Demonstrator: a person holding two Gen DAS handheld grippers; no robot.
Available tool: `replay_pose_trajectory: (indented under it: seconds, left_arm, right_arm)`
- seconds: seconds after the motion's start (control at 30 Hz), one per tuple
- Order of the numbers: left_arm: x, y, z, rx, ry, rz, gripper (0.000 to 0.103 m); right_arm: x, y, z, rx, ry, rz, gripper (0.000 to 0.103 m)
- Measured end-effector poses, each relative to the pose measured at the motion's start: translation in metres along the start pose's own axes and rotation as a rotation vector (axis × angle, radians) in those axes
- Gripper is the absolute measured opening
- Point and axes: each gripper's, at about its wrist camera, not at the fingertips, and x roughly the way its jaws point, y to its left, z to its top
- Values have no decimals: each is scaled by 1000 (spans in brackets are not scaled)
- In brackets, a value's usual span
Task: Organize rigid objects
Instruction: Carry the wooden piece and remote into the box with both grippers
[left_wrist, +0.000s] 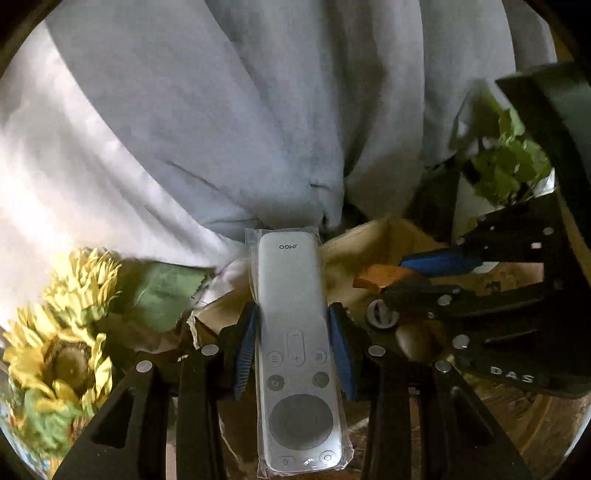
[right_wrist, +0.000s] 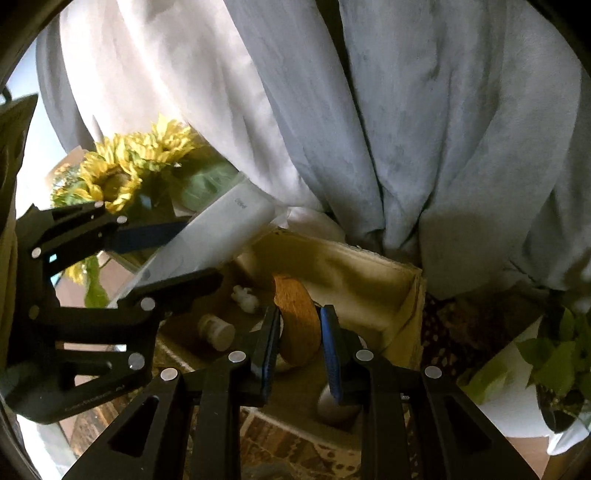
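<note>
My left gripper is shut on a white remote sealed in a clear plastic sleeve, its blue pads pressing both long sides. The remote points away toward an open cardboard box. In the right wrist view my right gripper is shut on a brown tape roll, held upright over the box. The left gripper with the remote shows there at the left. In the left wrist view the right gripper and the tape roll are on the right.
Inside the box lie a small white bottle and a small white figure. Sunflowers stand at the left, a leafy plant in a white pot at the right. A grey curtain hangs behind the box.
</note>
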Motion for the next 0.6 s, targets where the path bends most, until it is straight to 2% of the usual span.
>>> replay_pose_trajectory:
  seconds: [0.33, 0.4, 0.47, 0.6]
  left_arm:
    - [36, -4, -11, 64, 91, -52, 39]
    - [38, -2, -13, 36, 97, -60, 40]
    - [36, -1, -15, -3, 79, -38, 45]
    - [23, 4, -20, -102, 45, -5, 46]
  right_arm:
    - [37, -3, -6, -12, 75, -10, 24]
    - [43, -2, -9, -17, 92, 0, 24]
    - [46, -3, -11, -2, 99, 1, 34]
    - [41, -8, -17, 39, 82, -32, 35]
